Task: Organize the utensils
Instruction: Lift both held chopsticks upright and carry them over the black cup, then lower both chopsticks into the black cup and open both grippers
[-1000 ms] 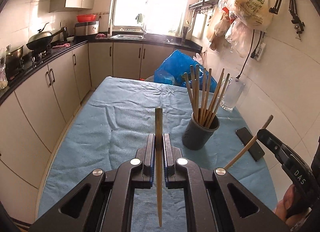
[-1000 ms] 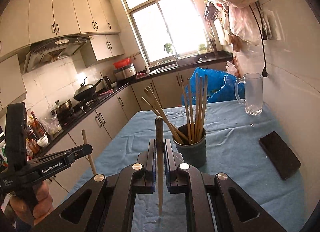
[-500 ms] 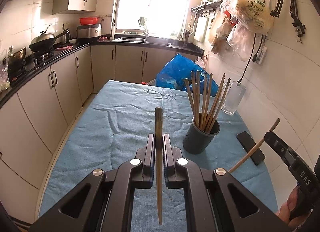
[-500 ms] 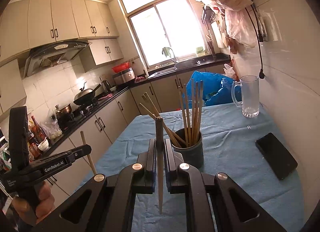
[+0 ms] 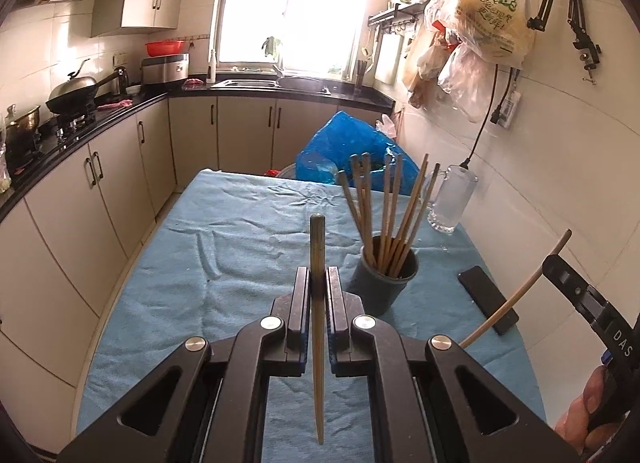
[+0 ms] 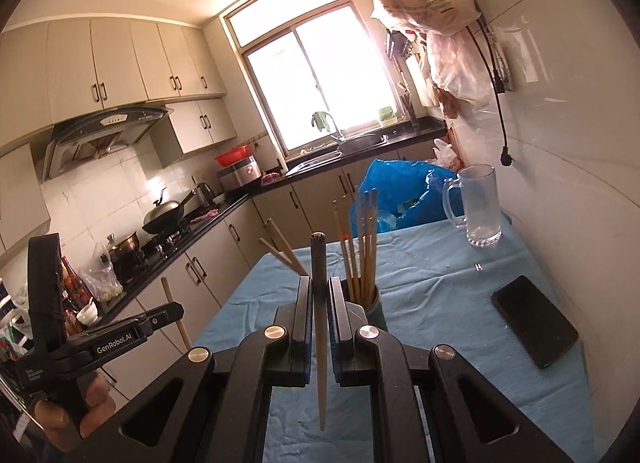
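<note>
Beside holder (image 5: 382,283): phone (image 5: 488,299) (dark), mug (image 5: 452,203)

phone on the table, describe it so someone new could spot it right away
Find the table's blue cloth and follow the edge along the white tiled wall. The phone lies flat there, nearer the camera than the glass mug and right of the chopstick holder. It is the cloth's only flat black slab.
</note>
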The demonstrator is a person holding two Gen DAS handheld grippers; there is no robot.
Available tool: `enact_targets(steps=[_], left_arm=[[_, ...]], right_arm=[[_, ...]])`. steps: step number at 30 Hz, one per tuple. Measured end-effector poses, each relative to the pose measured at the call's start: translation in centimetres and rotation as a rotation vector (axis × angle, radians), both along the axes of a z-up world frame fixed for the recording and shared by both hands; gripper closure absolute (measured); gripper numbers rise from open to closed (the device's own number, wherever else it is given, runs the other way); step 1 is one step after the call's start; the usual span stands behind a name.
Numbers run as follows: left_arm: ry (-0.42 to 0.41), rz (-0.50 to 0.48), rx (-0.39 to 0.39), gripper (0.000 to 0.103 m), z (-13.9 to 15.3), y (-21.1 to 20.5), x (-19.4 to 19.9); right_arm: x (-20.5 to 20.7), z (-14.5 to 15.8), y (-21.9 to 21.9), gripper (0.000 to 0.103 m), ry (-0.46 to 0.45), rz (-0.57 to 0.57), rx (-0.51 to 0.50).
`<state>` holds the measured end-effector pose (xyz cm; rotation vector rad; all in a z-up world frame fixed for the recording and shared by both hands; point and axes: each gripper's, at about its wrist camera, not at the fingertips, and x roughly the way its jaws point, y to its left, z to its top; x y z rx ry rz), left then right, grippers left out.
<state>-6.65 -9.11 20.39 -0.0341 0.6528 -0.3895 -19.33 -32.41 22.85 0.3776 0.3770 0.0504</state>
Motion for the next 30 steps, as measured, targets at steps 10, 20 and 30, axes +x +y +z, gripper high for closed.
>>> enact_targets(steps=[10, 20, 30], left_arm=[[-0.056, -0.033, -0.004, 0.096, 3.8, -3.2, 1.2], [-0.133, -0.046, -0.023, 0.096, 8.6, -7.5, 3.7], [-0.197, 0.008, -0.076, 0.096, 9.7, -10.3, 8.1]], right_arm=[[-0.5, 3.1, -3.2, 0.095, -0.063, -0.044, 0.022], [1.3, 6.9, -5.8, 0.095, -0.125, -0.086, 0.023], [5.4, 8.3, -6.7, 0.095, -0.168, -0.123, 0.009]])
